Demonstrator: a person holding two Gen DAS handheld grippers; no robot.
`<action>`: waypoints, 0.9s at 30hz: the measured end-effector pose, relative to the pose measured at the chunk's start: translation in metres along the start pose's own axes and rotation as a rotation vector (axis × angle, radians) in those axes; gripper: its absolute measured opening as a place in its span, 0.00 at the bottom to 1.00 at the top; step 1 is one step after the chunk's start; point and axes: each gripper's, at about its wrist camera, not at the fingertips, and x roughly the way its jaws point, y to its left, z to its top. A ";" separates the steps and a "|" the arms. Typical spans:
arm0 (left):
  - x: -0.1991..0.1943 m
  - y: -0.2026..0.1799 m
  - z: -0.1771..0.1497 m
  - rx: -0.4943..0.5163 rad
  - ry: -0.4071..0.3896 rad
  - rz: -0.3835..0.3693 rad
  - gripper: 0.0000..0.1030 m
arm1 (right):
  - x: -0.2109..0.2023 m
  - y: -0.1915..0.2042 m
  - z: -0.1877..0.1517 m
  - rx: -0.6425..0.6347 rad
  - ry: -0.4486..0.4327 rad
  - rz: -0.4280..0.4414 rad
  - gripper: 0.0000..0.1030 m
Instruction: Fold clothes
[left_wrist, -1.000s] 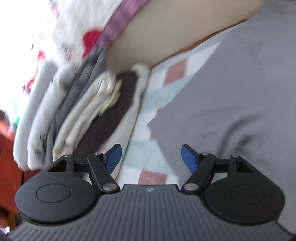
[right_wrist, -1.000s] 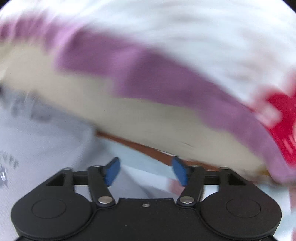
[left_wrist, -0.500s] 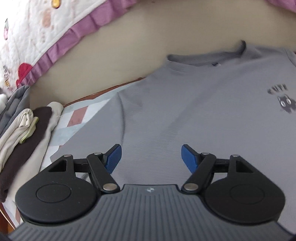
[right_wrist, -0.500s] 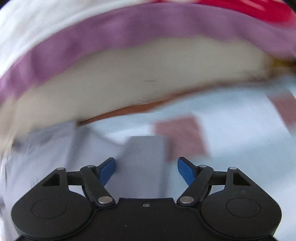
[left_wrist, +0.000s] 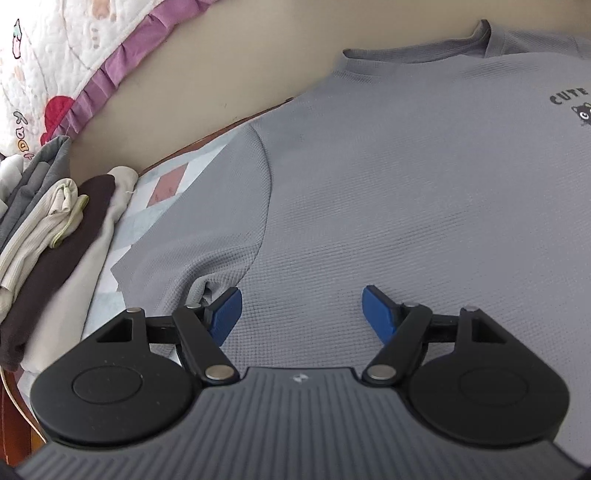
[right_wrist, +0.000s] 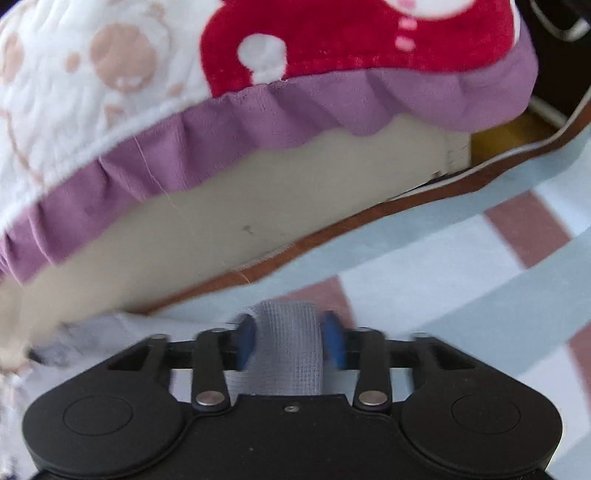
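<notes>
One grey T-shirt (left_wrist: 388, 192) spread flat on the checked bedsheet (right_wrist: 424, 258). Left gripper (left_wrist: 302, 310) above it, jaws wide. Right gripper (right_wrist: 291, 341) pinching a grey fold. One stack of folded clothes (left_wrist: 55, 236) at the sheet's left edge; quilt (right_wrist: 147, 92) behind.

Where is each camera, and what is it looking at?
Left wrist: sits on the left gripper, looking forward and down over the flat grey shirt, with a clothes pile at the left; only its open blue-padded fingers show.
Right wrist: sits on the right gripper, looking low across the checked sheet toward the quilt; its fingers show, pinching a strip of shirt.
Shared: both views see the shirt, sheet and quilt. Neither view shows the person.
</notes>
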 end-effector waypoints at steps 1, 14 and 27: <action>0.001 -0.001 0.002 0.005 0.005 0.007 0.71 | -0.005 0.002 0.001 0.011 0.001 -0.023 0.69; -0.030 0.026 -0.014 -0.026 0.061 0.078 0.70 | -0.036 -0.015 -0.030 0.296 0.415 0.258 0.71; -0.092 0.101 -0.096 -0.199 0.090 0.150 0.70 | -0.012 -0.003 -0.072 0.121 0.275 0.272 0.02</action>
